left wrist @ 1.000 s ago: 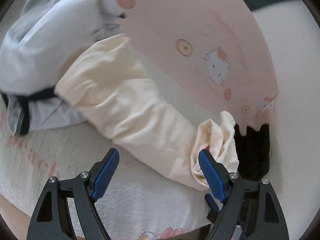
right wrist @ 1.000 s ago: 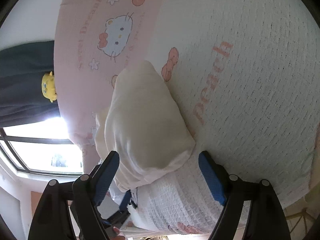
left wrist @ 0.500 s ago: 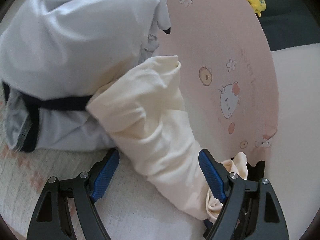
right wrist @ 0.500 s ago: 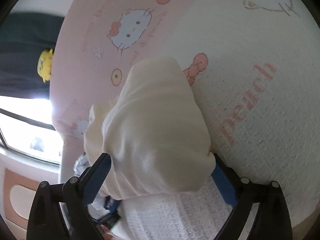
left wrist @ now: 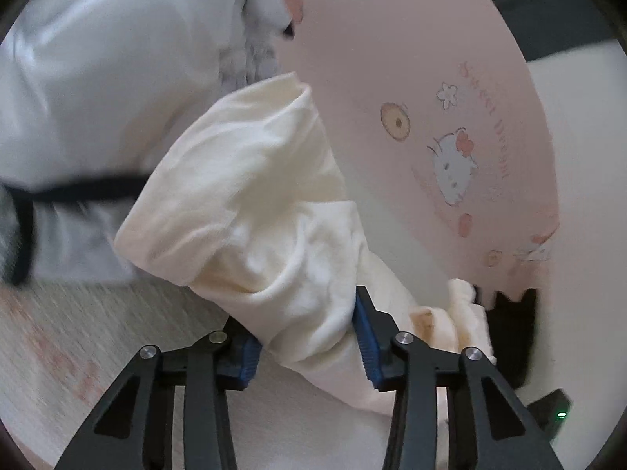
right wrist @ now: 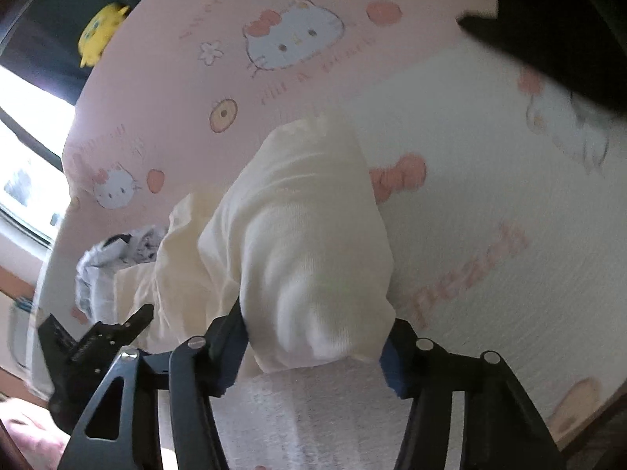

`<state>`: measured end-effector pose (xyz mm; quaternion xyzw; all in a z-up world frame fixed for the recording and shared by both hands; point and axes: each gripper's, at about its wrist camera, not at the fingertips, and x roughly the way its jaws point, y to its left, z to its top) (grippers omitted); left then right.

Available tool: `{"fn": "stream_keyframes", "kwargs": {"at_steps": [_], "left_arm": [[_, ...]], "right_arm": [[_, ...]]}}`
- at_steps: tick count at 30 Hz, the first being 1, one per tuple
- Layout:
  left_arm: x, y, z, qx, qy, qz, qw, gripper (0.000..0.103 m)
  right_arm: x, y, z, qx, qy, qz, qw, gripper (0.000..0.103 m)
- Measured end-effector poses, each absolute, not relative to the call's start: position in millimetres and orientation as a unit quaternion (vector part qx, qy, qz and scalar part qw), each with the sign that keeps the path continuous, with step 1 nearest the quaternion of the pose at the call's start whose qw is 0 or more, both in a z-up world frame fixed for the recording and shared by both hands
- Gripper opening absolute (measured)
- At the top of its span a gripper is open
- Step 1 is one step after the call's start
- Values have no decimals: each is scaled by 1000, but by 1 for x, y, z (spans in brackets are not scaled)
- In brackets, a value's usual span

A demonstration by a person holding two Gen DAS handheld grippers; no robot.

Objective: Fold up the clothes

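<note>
A cream garment (left wrist: 250, 196), folded into a thick roll, lies on the bed. In the left wrist view my left gripper (left wrist: 305, 346) grips the near end of the roll, the blue pads (left wrist: 366, 337) pressing into the cloth from both sides. The right wrist view shows the other end of the cream garment (right wrist: 309, 235) bulging between the pads of my right gripper (right wrist: 311, 360), which is shut on it. The left gripper's black body (right wrist: 98, 340) shows at the lower left there.
A white garment with black trim (left wrist: 98, 98) is heaped right behind the roll. The pink cat-print bedspread (left wrist: 392, 58) covers the bed, with a white textured blanket (right wrist: 490, 196) under the roll. A yellow plush toy (right wrist: 100, 31) sits beyond the bed. A window (right wrist: 27, 149) is at the left.
Both grippers moved in over the ends of the cream roll, and their jaws narrowed from wide open to pinching the cloth.
</note>
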<state>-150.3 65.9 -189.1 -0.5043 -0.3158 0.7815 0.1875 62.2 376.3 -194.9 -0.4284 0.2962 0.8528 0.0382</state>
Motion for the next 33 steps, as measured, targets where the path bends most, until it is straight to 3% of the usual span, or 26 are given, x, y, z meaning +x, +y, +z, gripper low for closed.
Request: {"fn": "stream_keyframes", "kwargs": {"at_steps": [10, 15, 20, 24, 26, 33], "left_arm": [[-116, 131, -175, -524, -258, 769, 261, 36], [-112, 148, -173, -521, -155, 800, 255, 37], [-123, 139, -172, -554, -152, 780, 248, 38], [-103, 137, -149, -546, -60, 799, 244, 40], [-92, 147, -139, -531, 8, 813, 238, 46], [-51, 175, -109, -440, 184, 850, 225, 47]], "right_arm": [[88, 394, -146, -411, 179, 885, 124, 55], [95, 411, -152, -424, 217, 869, 132, 54], [104, 418, -159, -426, 242, 863, 121, 55], [110, 422, -163, -426, 266, 857, 112, 56], [112, 423, -163, -425, 273, 856, 108, 56], [108, 427, -169, -430, 280, 852, 100, 59]]}}
